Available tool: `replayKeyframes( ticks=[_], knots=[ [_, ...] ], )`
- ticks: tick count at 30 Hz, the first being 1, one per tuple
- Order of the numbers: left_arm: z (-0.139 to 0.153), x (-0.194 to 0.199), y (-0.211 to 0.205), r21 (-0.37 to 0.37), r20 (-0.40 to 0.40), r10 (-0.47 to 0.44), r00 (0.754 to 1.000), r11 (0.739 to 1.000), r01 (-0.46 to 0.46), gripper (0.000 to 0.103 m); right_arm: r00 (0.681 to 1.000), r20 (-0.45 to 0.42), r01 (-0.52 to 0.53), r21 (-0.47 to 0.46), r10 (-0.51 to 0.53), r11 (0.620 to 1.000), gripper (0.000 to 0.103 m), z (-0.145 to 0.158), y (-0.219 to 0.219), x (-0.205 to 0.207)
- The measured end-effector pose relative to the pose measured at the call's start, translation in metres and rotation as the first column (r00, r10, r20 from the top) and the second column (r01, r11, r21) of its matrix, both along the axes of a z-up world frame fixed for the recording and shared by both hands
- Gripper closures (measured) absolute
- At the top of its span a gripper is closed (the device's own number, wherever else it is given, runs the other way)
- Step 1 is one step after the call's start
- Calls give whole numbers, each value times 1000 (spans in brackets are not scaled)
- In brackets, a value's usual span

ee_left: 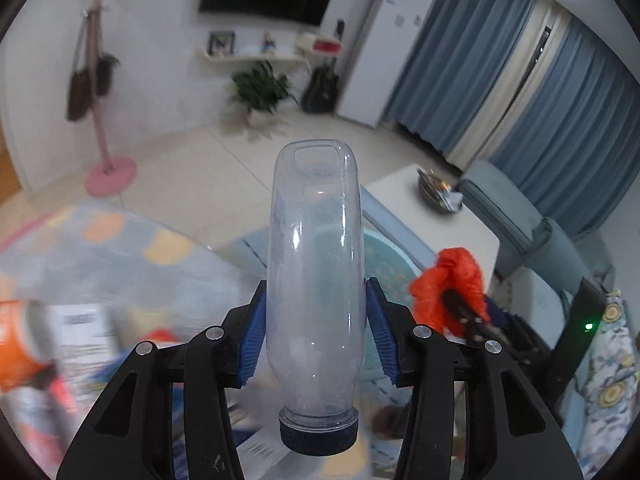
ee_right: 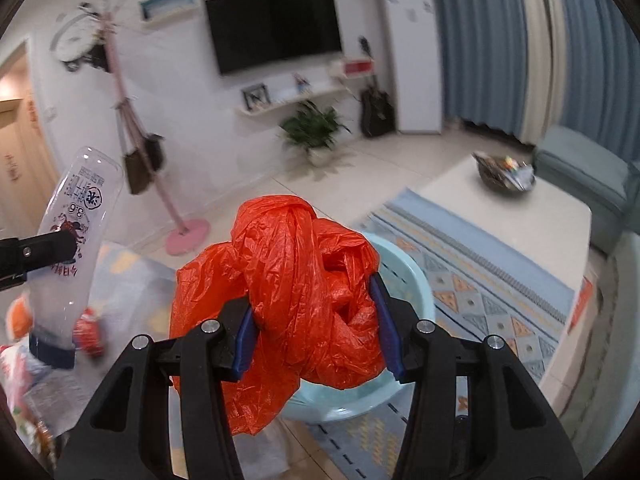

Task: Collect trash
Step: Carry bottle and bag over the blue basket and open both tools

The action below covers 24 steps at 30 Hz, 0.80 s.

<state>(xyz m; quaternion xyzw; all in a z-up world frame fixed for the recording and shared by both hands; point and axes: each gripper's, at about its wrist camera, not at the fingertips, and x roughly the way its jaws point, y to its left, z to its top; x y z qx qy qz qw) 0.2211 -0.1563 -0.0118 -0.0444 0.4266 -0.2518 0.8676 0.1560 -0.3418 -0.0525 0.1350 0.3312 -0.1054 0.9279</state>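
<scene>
Left wrist: empty plastic bottle (ee_left: 316,280) clamped by left gripper (ee_left: 316,336), cap nearest lens. Right wrist: orange plastic bag (ee_right: 296,292) pinched by right gripper (ee_right: 314,332) above pale-blue basin (ee_right: 404,280) (likely bin); both best released directly over it.

1. Pale tiled floor (ee_right: 248,184) fills your upper frame, bearing a pink coat-stand base (ee_right: 188,236) and potted plant (ee_right: 316,132).
2. At right, a patterned rug (ee_right: 480,264) carries a light blue basin (ee_right: 404,276) and white table (ee_right: 520,216).

Open floor (ee_right: 380,160) beyond basin (ee_right: 404,276)
</scene>
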Motion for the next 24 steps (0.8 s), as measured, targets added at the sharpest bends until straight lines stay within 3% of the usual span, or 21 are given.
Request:
replayKeyframes(
  ticks=[5,9,16,21,23,24],
  knots=[
    [-41,19,-44,-24,-101,-40,994,999,38,57,984,-172,56,12,-53,998,55,-48,-22,27],
    [-68,35,-70,-27,-164,-51,985,999,47,57,964,-259,66,16,-59,998,52,-74,-27,40],
    [-115,46,-93,31,-272,-41,961,998,52,57,954,-292,77,10,-71,997,45,-88,-37,37],
    [-118,45,-97,55,-293,-33,956,997,52,57,955,-290,78,36,-65,996,34,-86,-39,34],
    [-113,43,-95,53,-277,-38,960,997,54,51,958,-279,85,56,-66,995,32,-83,-42,30],
    [-109,42,-92,47,-268,-38,963,997,53,43,960,-273,87,61,-67,994,32,-80,-43,28]
  ],
)
